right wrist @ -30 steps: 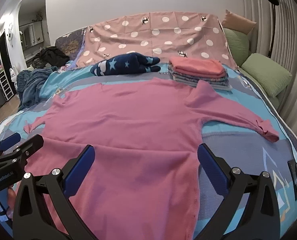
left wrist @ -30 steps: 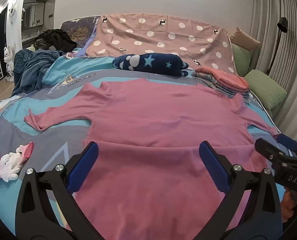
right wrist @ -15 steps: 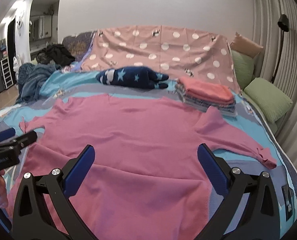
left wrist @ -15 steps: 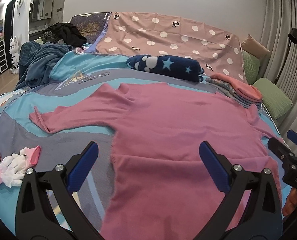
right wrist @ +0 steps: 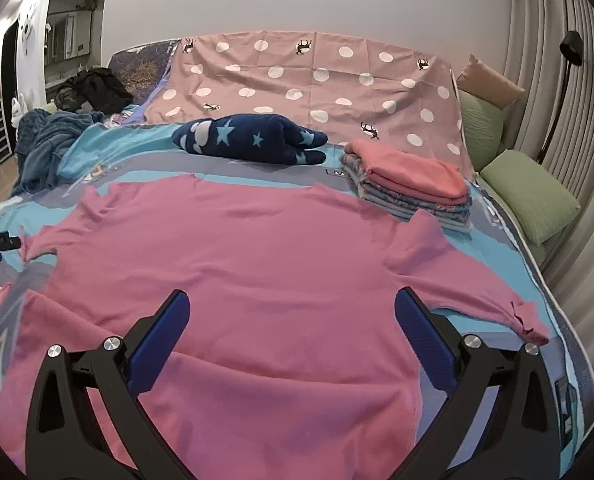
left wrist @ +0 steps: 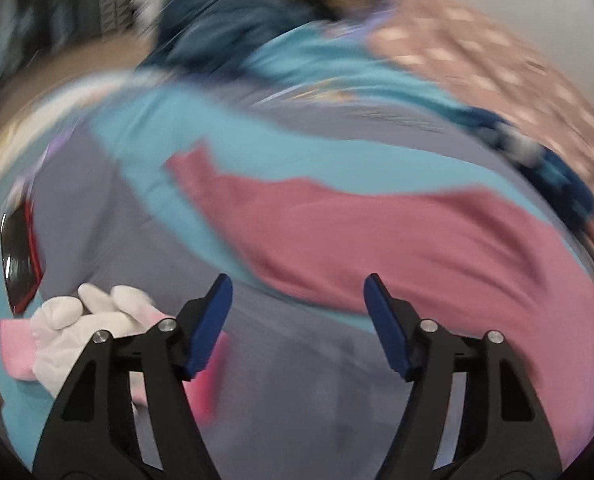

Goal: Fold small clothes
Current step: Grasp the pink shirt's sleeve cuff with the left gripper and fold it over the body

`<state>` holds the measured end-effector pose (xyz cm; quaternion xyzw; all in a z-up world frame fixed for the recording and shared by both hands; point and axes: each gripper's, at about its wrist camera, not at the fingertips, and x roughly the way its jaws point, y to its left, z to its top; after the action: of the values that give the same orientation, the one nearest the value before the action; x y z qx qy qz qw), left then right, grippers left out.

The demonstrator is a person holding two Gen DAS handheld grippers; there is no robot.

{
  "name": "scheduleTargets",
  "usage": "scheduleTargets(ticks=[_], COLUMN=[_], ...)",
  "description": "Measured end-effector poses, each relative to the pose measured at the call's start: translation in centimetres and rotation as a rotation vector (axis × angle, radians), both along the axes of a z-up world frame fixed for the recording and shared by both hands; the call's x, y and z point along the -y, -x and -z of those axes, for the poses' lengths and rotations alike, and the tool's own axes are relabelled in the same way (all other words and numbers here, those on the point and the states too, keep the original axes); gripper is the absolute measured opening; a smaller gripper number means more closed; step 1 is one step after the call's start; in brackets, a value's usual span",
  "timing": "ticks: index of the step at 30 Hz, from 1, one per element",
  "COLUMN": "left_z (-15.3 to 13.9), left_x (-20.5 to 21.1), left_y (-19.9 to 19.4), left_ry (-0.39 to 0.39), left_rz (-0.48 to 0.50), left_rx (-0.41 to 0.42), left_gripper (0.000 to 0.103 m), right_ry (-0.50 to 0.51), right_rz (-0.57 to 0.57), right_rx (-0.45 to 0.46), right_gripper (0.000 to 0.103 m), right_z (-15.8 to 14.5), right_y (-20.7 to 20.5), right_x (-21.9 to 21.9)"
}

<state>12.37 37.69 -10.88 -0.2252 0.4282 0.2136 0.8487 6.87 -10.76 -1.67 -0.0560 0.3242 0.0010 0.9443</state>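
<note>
Left hand-held gripper (left wrist: 297, 320), jaws closing on nothing, should pinch the pink shirt (right wrist: 257, 264) sleeve cuff squarely; right hand-held gripper (right wrist: 293, 340) gapes empty.

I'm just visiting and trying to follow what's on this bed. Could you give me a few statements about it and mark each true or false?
1. The pink shirt lies spread flat on the bed. True.
2. The right gripper is clamped on the shirt's hem. False: its jaws stand wide open above the cloth, holding nothing.
3. A stack of folded clothes sits beyond the shirt, to the right. True.
4. The star-patterned navy bundle lies on top of the folded stack. False: it lies beside the stack, to its left.
5. The left gripper is closing with nothing between its jaws. True.
6. The green pillow lies on the shirt. False: it sits at the bed's right edge.
</note>
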Motion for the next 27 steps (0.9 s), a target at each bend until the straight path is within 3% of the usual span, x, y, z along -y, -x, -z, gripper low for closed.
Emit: scheduleTargets(ticks=[4, 8, 11, 14, 17, 20, 22, 25, 27], left_z=[3.4, 4.4, 5.2, 4.5, -0.1, -5.8, -10.4, -14.8, -16.4], left_x=[-6.9, -10.2, -10.9, -10.9, -8.6, -4.1, 1.1, 9.2, 15.7], left_y=[-2.4, -5.3, -6.9, -7.0, -6.6, -6.1, -5.4, -4.6, -4.5], left_ry=[0.14, 0.138, 0.15, 0.184, 0.14, 0.145, 0.137, 0.091, 0.078], left_rz=[-0.16, -0.236, -0.239, -0.243, -0.163, -0.012, 0.145, 0.355, 0.508], left_rx=[-0.05, -0.083, -0.145, -0.109, 0.046, 0.217, 0.332, 0.415, 0.424], left_gripper=[0.056, 0.055, 0.004, 0.003, 0.003, 0.003, 0.003, 0.004, 0.004], right_ry=[-0.003, -0.012, -0.02, -0.024, -0.03, -0.057, -0.08, -0.095, -0.1], right_rz=[0.014, 0.025, 0.027, 0.036, 0.048, 0.068, 0.072, 0.071, 0.076], right_rx=[-0.03, -0.047, -0.054, -0.052, -0.048, -0.052, -0.054, -0.043, -0.036], right_gripper=[0.102, 0.102, 0.102, 0.102, 0.102, 0.102, 0.102, 0.102, 0.102], right_z=[0.8, 1.3, 1.5, 1.4, 1.3, 1.5, 1.5, 1.5, 1.5], right_y=[-1.2, -1.9, -2.3, -2.4, -2.6, -2.8, -2.8, -2.2, -1.9], right_x=[0.2, 0.3, 0.3, 0.7, 1.3, 2.1, 2.4, 2.9, 3.4])
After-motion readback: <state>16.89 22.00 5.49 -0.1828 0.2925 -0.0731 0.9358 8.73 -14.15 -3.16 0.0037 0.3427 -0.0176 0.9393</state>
